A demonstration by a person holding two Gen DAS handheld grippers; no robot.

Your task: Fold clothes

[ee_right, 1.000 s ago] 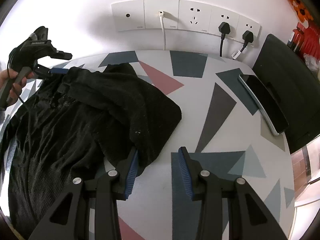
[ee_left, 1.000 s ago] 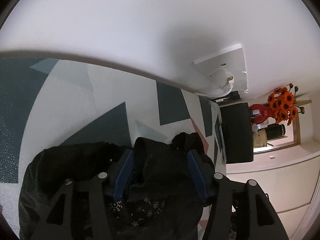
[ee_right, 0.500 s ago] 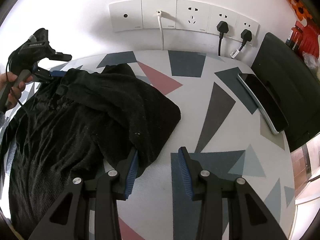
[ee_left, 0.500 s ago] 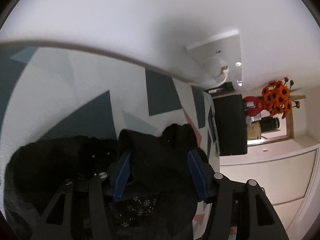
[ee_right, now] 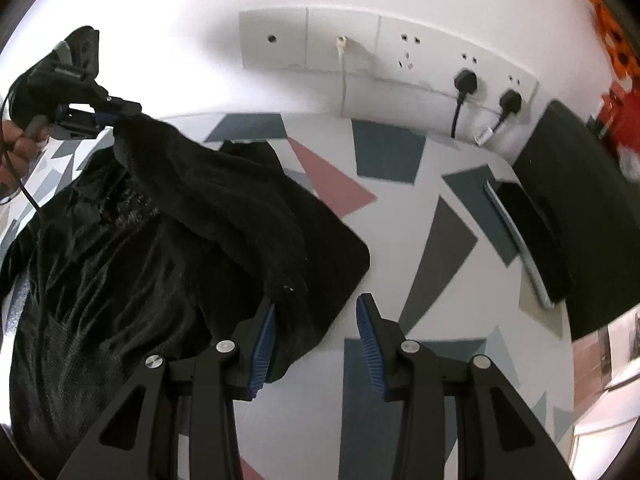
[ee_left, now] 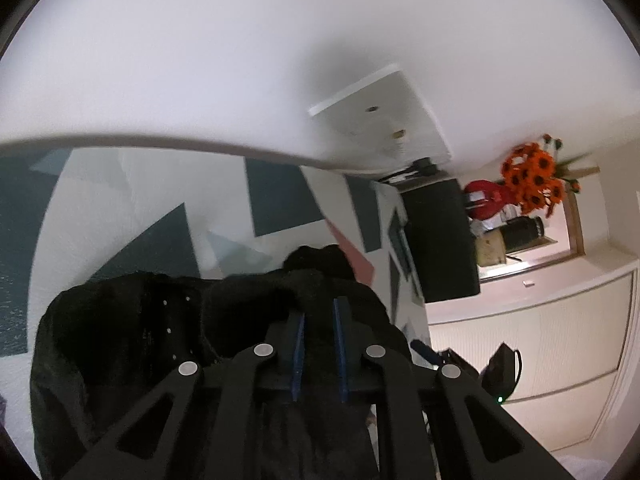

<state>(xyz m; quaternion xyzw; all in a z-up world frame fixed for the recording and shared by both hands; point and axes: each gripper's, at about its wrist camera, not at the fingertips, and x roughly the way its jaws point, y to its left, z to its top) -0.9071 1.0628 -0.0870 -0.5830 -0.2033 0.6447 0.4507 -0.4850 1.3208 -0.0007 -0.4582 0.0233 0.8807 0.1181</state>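
left gripper (ee_left: 319, 312) just clamped on black garment (ee_right: 168, 240), lifted, tilted downward

One black garment (ee_right: 168, 248), two hand-held grippers, two black plugs, one phone (ee_right: 520, 236), one table (ee_right: 400, 216).

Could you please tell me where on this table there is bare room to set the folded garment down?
The patterned tabletop lies bare between the black knitted garment and the dark phone, back to the wall sockets. The left half is covered by cloth, which the left gripper pinches; the right gripper hangs open.
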